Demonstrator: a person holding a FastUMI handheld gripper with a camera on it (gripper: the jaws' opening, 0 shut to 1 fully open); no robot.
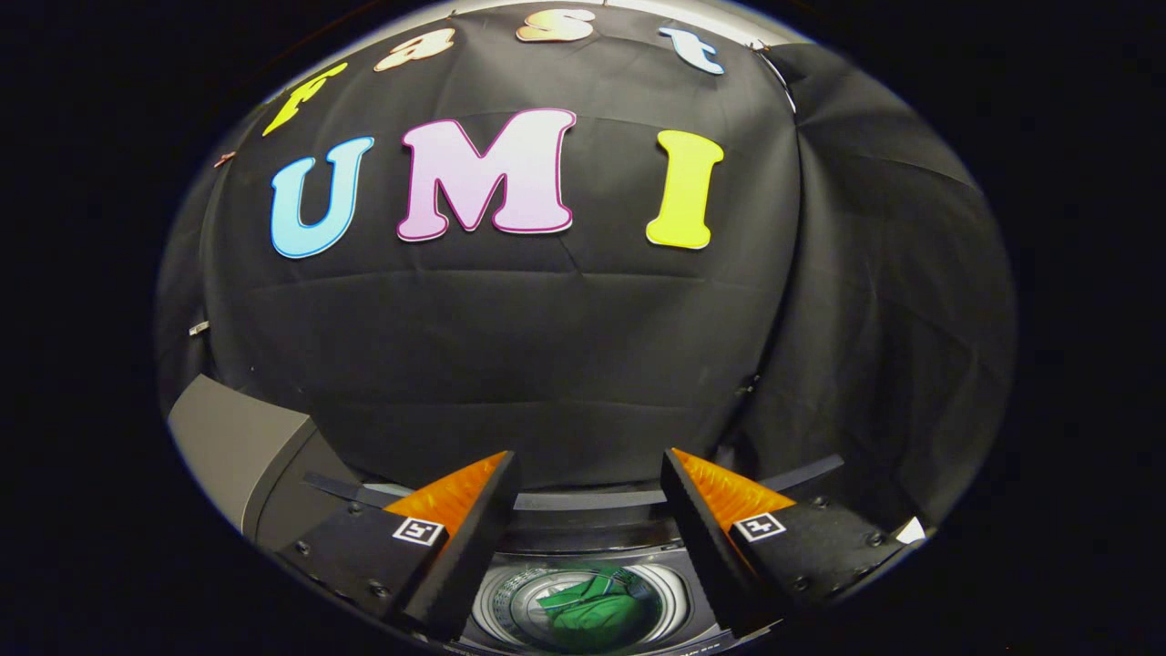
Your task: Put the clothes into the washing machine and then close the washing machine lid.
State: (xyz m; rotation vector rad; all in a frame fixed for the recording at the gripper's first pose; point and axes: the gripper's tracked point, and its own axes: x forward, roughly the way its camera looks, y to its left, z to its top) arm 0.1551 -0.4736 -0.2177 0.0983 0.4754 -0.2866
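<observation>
A green garment (592, 606) lies crumpled inside the round steel drum (496, 601) of the top-loading washing machine, below and between my fingers. My gripper (590, 465) is held high above the drum, open, with nothing between its fingers. The grey lid (232, 446) stands raised to the left of the left finger. The machine's rear rim (592, 499) runs across behind the fingertips.
The booth's black cloth wall rises just beyond the machine and folds round on the right. A small white tag (911, 530) shows by the right finger's outer side.
</observation>
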